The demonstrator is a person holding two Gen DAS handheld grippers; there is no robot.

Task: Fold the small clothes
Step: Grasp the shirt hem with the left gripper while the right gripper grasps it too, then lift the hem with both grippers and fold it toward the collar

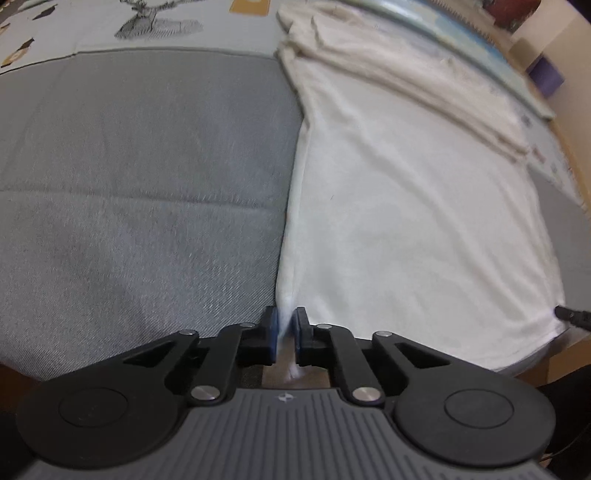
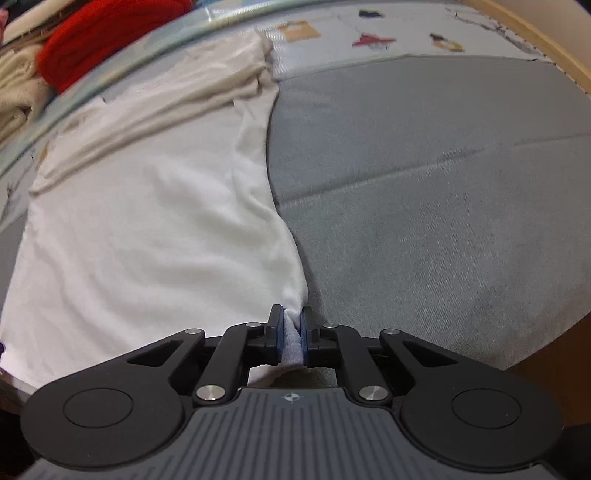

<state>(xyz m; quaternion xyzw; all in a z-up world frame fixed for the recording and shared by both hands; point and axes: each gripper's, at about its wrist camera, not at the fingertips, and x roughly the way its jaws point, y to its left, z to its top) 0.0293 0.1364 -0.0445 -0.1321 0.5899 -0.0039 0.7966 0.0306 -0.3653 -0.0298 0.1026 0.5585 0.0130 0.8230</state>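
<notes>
Closest to my left cam is the left tool [image 1: 284,334], pinched down narrow on a bunched near corner of the white garment [image 1: 406,221]. Same deal on the other side: my right tool [image 2: 292,336] is clamped on a wad of that cloth's other near corner [image 2: 147,229]. The garment is plain white, soft knit, mostly smooth, with a cream-looking folded band [image 1: 399,77] lying across its far end. It's spread over a grey fabric mat [image 1: 147,184], stretching away from both tools. Beyond the garment's far end there's a pale printed sheet [image 1: 92,26], and past its far left side, in the right cam, a red cloth [image 2: 107,33] next to some beige knit stuff [image 2: 16,92].
</notes>
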